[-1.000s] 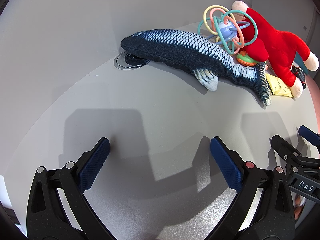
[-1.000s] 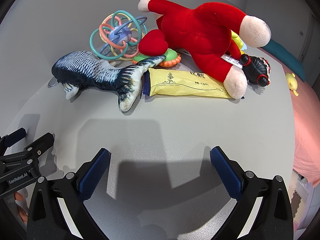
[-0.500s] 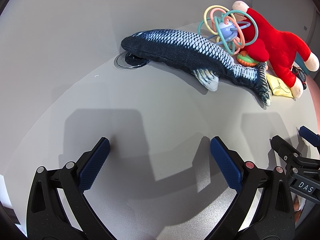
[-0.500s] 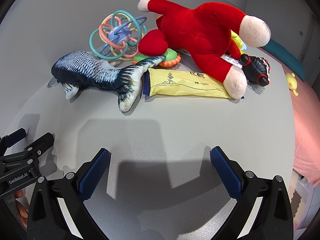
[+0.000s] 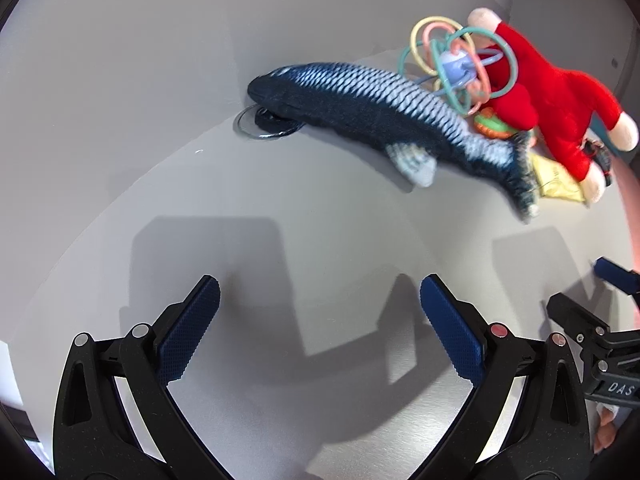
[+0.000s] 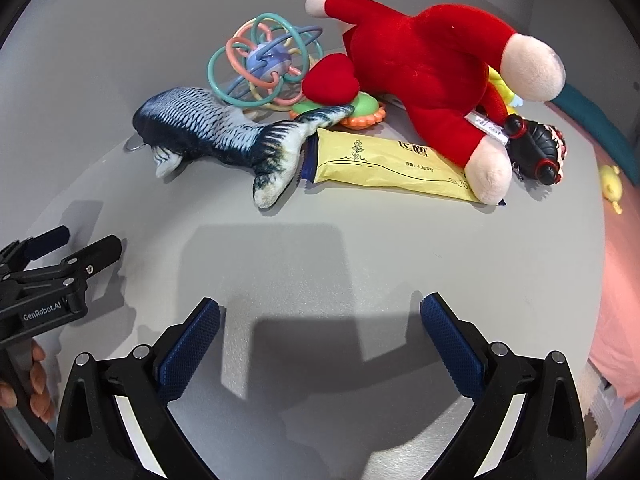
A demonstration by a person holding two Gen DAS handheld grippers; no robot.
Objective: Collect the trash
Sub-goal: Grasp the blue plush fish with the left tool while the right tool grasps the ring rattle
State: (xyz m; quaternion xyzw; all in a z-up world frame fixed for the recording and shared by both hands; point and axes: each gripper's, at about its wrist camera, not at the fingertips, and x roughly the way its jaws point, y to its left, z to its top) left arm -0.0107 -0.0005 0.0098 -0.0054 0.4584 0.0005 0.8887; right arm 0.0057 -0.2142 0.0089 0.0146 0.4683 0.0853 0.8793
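With jaws spread wide and empty, the left gripper (image 5: 320, 330) and right gripper (image 6: 320, 334) hang over bare desk (image 6: 320, 248), short of the yellow snack wrapper (image 6: 388, 170) wedged under the plush fish (image 6: 224, 138) tail and red plush toy (image 6: 432, 80), likely the trash.

Left tool (image 5: 320, 308) has swung left; fish toy (image 5: 384, 120) sits further right
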